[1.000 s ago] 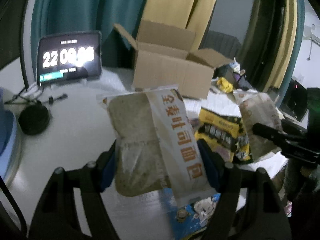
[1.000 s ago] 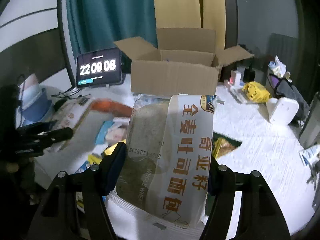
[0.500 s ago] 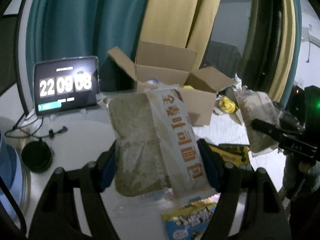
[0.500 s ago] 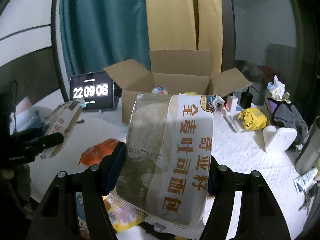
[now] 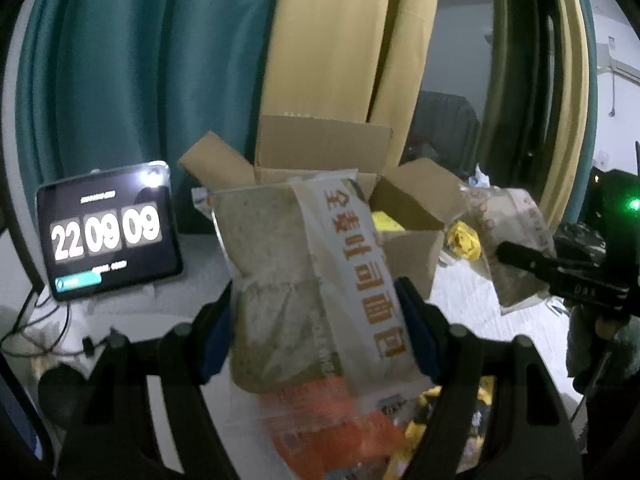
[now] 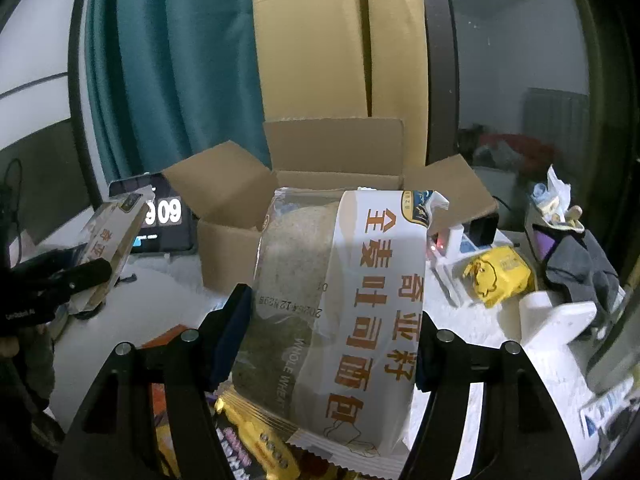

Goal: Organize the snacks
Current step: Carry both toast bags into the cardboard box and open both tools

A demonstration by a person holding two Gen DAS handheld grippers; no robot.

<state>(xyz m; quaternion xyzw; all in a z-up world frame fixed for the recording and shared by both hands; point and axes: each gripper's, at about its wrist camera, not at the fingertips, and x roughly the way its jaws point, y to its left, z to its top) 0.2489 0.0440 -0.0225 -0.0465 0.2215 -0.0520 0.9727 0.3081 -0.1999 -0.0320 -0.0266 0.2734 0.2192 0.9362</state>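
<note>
Above the table, both bread packs have risen toward the cardboard box (image 5: 320,152). Left gripper (image 5: 316,324) clenches one bread pack (image 5: 304,280); right gripper (image 6: 332,332) clenches another bread pack (image 6: 340,292), so boxing comes next.

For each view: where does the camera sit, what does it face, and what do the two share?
Left wrist: behind the left gripper, clamping a clear whole-wheat bread bag; right gripper at right.
Right wrist: behind the right gripper, clamping a second bread bag; left gripper at left.
Shared: open brown cardboard box, clock tablet.
</note>
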